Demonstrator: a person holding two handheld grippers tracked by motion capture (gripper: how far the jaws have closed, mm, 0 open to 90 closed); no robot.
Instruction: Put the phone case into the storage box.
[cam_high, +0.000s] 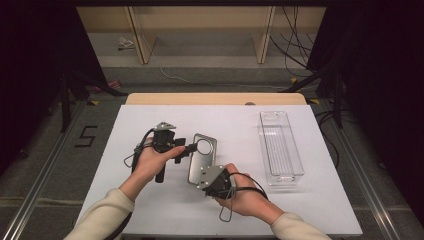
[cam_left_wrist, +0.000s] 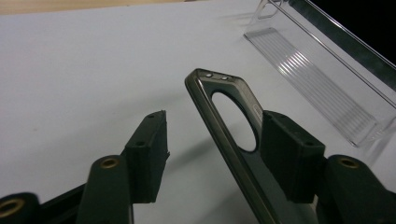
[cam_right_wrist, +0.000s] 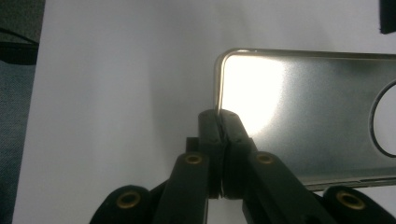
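You're pinching the phone case (cam_right_wrist: 308, 116) by its bottom edge in your right hand-held gripper (cam_right_wrist: 219, 122), lifting it tilted off the white surface (cam_high: 150, 200) so your left hand-held gripper (cam_left_wrist: 212, 151), jaws spread, is straddling its camera-hole end, ready to clamp.

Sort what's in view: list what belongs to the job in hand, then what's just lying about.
In the job:
phone case, gripped at one end
right gripper, shut on its edge
left gripper, open around its other end

Lying about:
clear plastic tray, apart at the right
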